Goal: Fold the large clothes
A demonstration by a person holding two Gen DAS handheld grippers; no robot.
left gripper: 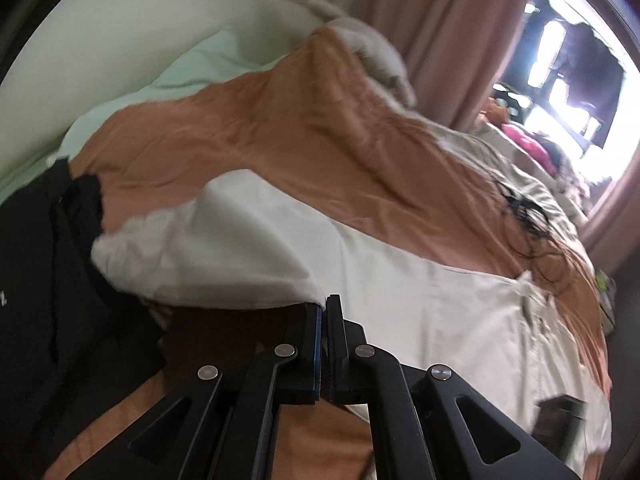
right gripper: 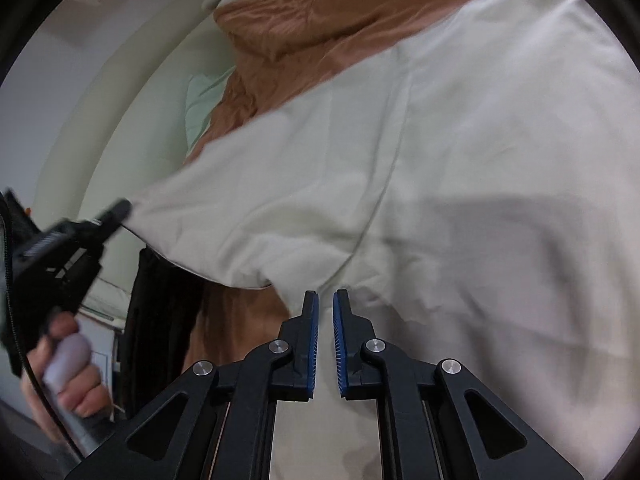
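Left hand-held gripper [left gripper: 324, 306]: jaws pinched tight on an edge of the white garment [left gripper: 248, 236], lifting that corner off the bed; seen from right wrist cam as a black tool [right gripper: 116, 212] at garment's left tip, person's hand [right gripper: 68, 372] round its handle. Right hand-held gripper [right gripper: 326, 300]: narrow gap btwn blue pads, nothing clearly clamped; tips just below a fold of the garment [right gripper: 440, 168], contact unclear. White garment spread across the orange-brown bedspread [left gripper: 280, 128], most of it lying flat, left end raised. Dark garment [left gripper: 48, 272] at left, beside the raised corner. Pale green sheet [left gripper: 192, 64] beyond the bedspread; pink curtain [left gripper: 448, 20] at rear; window glare far right.
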